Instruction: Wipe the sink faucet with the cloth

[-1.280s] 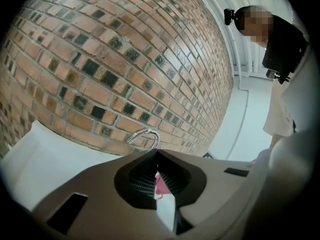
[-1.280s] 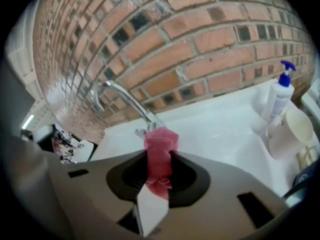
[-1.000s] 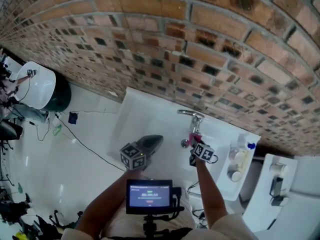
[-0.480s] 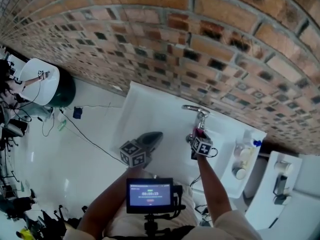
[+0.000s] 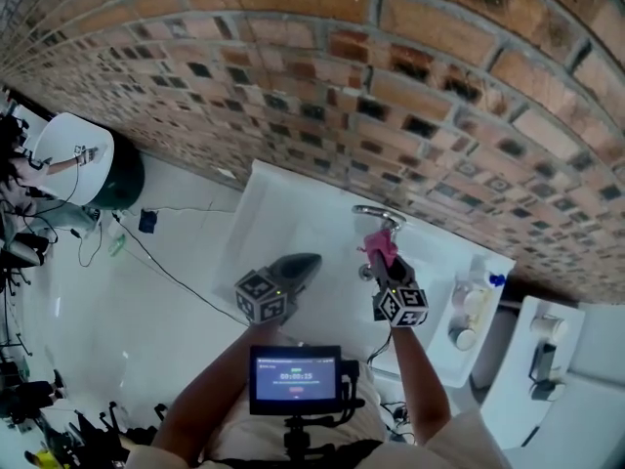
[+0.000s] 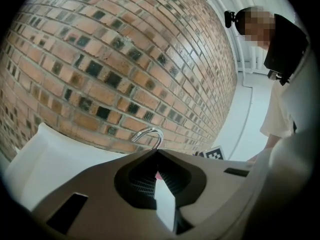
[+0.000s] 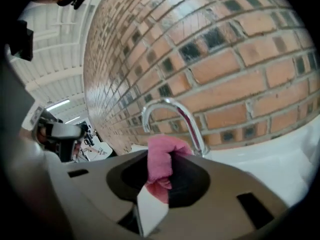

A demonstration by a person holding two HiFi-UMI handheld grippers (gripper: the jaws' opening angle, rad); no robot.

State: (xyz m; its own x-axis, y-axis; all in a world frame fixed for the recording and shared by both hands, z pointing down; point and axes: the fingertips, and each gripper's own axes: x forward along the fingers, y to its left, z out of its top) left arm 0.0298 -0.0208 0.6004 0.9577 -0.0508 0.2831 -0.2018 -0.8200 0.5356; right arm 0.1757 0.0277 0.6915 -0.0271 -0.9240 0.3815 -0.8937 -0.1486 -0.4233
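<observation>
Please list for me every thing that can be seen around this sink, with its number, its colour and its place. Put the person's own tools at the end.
brick wall: one, red-brown, behind the sink.
sink: one, white, against the wall.
faucet: one, chrome, curved, at the sink's back edge.
cloth: one, pink, by the faucet's neck.
bottles: seemingly two, pale, one blue-capped, on the sink's right end.
round table: one, white top, far left.
cable: one, dark, on the floor left of the sink.
screen: one, dark and lit, at the person's chest.
left hand-held gripper: one, grey, jaws together, empty, over the sink's front.
right hand-held gripper: one, grey, shut on the cloth.
</observation>
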